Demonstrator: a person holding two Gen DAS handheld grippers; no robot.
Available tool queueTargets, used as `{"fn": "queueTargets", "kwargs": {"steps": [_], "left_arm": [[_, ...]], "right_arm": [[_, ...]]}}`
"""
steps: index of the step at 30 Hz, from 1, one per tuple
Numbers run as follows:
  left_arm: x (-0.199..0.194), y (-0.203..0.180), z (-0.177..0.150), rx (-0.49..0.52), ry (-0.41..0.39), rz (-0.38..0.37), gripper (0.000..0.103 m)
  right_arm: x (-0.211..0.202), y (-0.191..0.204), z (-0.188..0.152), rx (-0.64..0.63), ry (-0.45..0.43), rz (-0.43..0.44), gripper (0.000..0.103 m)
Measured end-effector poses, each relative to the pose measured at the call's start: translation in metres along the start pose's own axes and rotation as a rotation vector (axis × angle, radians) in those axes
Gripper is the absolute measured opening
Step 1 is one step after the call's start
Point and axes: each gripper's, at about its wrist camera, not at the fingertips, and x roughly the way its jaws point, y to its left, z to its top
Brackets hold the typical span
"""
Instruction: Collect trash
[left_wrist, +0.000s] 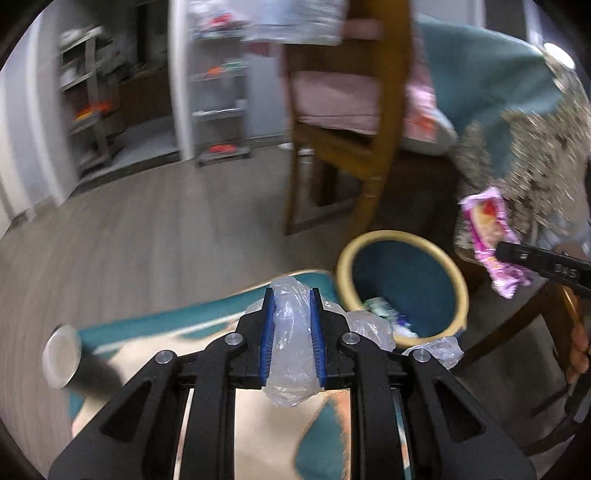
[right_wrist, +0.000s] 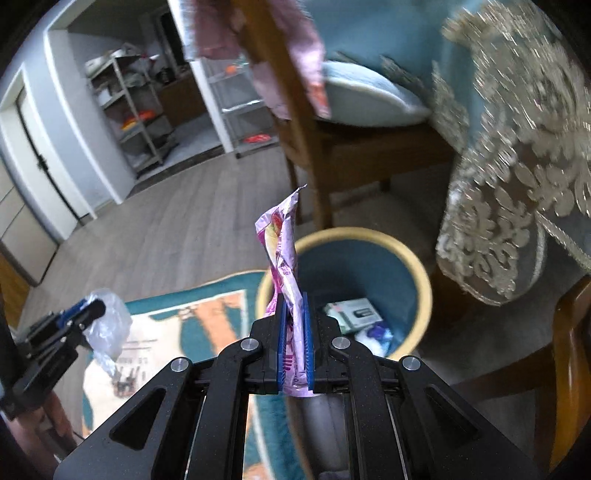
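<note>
- Left claw (left_wrist: 291, 295): clenched on clear plastic film (left_wrist: 291, 343); the film bulges out above and below the blue pads (left_wrist: 266, 332). Seen from the right wrist, this claw sits low at the left, film hanging from its tip.
- Right claw (right_wrist: 294, 299): clenched on a pink wrapper (right_wrist: 284, 254). The wrapper stands up, twisted, past the pad tips and also pokes out behind them.
- Bin (right_wrist: 417, 273): round, teal inside with a yellow rim, on the floor (left_wrist: 166, 221) beside a wooden chair (left_wrist: 373, 155). It lies ahead of and below both claws. Packaging and other scraps (right_wrist: 354, 314) lie at its bottom.
- Both held pieces are in the air, apart from the bin; the wrapper is over the bin's near rim in the right wrist view.
- Rug (right_wrist: 184, 325): teal and cream, touching the bin's left side.
- Lace cloth (right_wrist: 517, 184) hangs at the right, over the table edge.
- Shelves (right_wrist: 129, 110) stand in the background; both views are blurred.
</note>
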Motion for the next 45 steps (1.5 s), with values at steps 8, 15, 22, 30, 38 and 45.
{"fn": "queueTargets", "kwargs": {"steps": [8, 15, 22, 30, 38, 45], "left_arm": [[0.077, -0.061, 0.009, 0.108, 0.036, -0.161, 0.017], [0.119, -0.096, 0.014, 0.213, -0.001, -0.186, 0.022], [0.127, -0.097, 0.013, 0.196, -0.019, -0.202, 0.075], [0.103, -0.077, 0.018, 0.149, -0.012, -0.196, 0.078], [0.031, -0.045, 0.023, 0.087, -0.018, -0.194, 0.084], [-0.041, -0.020, 0.010, 0.081, -0.038, -0.176, 0.097]], "right_arm": [[0.055, -0.056, -0.008, 0.021, 0.086, -0.089, 0.010], [0.083, -0.071, -0.012, 0.077, 0.085, -0.058, 0.011], [0.088, -0.062, -0.009, 0.065, 0.053, -0.066, 0.067], [0.075, -0.054, -0.004, 0.054, 0.037, -0.073, 0.074], [0.013, -0.005, -0.005, -0.057, -0.028, -0.054, 0.076], [-0.041, 0.026, -0.023, -0.062, -0.077, -0.045, 0.084]]}}
